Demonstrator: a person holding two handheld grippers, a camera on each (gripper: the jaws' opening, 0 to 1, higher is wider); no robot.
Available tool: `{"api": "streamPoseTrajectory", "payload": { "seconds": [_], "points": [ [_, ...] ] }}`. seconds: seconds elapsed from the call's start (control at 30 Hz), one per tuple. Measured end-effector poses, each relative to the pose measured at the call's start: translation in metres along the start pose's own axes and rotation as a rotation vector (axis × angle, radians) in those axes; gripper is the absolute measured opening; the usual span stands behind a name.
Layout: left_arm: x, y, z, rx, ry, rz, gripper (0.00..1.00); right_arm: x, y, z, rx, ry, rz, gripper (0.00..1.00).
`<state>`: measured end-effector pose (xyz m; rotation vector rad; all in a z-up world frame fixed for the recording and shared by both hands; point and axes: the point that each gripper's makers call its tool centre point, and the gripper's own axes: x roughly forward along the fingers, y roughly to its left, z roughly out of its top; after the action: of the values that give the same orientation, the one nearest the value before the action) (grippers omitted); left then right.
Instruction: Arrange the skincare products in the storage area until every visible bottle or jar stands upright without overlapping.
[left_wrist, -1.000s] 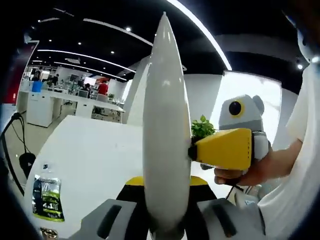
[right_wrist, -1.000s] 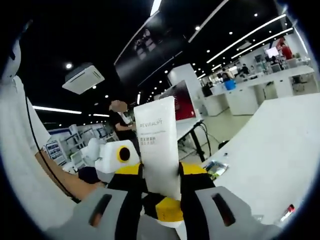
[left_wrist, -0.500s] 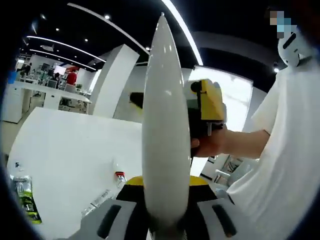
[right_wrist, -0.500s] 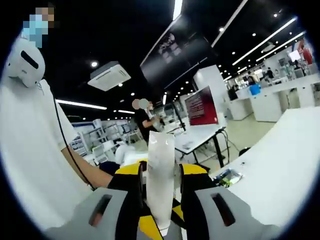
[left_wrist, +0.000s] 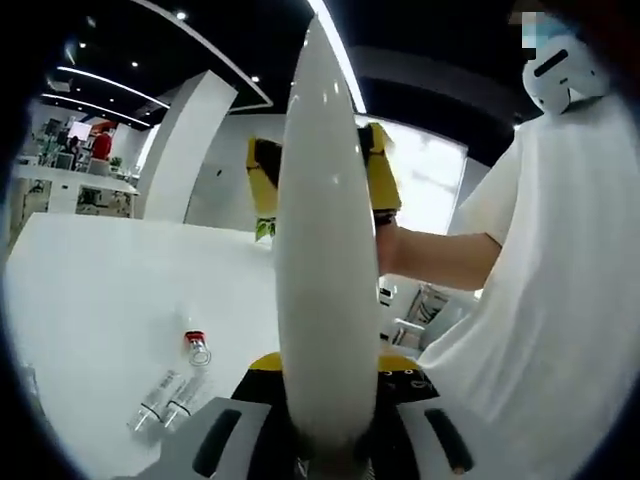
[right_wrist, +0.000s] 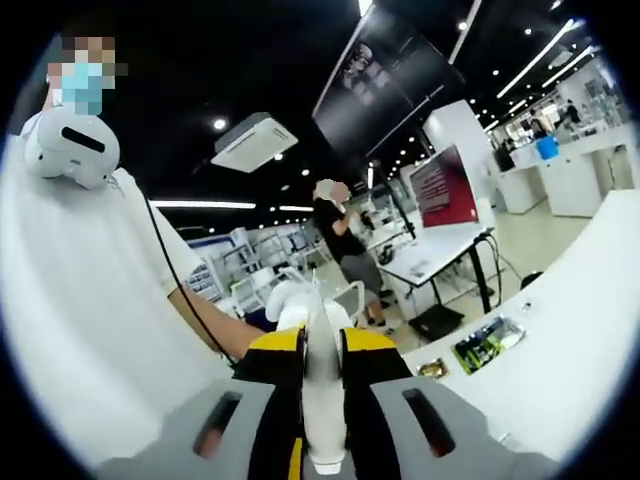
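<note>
A white skincare tube (left_wrist: 325, 250) stands edge-on in the left gripper view, and my left gripper (left_wrist: 325, 425) is shut on its lower end. Higher up, my right gripper (left_wrist: 320, 180) straddles the same tube, with a yellow jaw on each side. In the right gripper view the tube (right_wrist: 320, 385) also shows as a thin white edge, with my right gripper (right_wrist: 322, 405) shut on it. The tube is held up in the air, above the white table (left_wrist: 90, 300).
Small clear vials (left_wrist: 165, 395), one with a red cap (left_wrist: 195, 345), lie on the table. A green packet (right_wrist: 487, 343) lies on the table (right_wrist: 580, 340). The person's white shirt (left_wrist: 560, 300) is close by. A person in black (right_wrist: 345, 255) stands among distant desks.
Both views have swung round. The right gripper went from the tube's right side to straddling it behind. In the right gripper view the tube turned from face-on to edge-on.
</note>
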<state>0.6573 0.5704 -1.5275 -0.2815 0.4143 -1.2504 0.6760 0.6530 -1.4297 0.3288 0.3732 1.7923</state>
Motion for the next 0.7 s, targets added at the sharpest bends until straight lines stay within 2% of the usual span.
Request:
{"api": "streamPoseTrajectory", "payload": {
  "seconds": [0.2,0.5,0.57,0.63,0.7],
  "points": [
    [0.004,-0.002,-0.004,-0.013,0.010,-0.023,0.25,0.001,0.002,-0.005,-0.045,0.014,-0.018,0.08],
    [0.000,0.015,-0.004,0.038,0.012,0.083,0.28,0.002,-0.003,-0.002,-0.102,0.010,-0.076,0.05],
    [-0.002,0.020,-0.005,0.025,0.015,0.110,0.28,0.001,-0.005,0.000,-0.118,0.005,-0.097,0.05],
    [-0.005,0.023,-0.005,-0.032,-0.004,0.123,0.29,0.001,-0.007,0.002,-0.122,-0.005,-0.111,0.05],
    [-0.008,0.027,-0.008,-0.025,0.010,0.153,0.29,0.000,-0.009,0.005,-0.129,-0.014,-0.125,0.05]
  ]
}}
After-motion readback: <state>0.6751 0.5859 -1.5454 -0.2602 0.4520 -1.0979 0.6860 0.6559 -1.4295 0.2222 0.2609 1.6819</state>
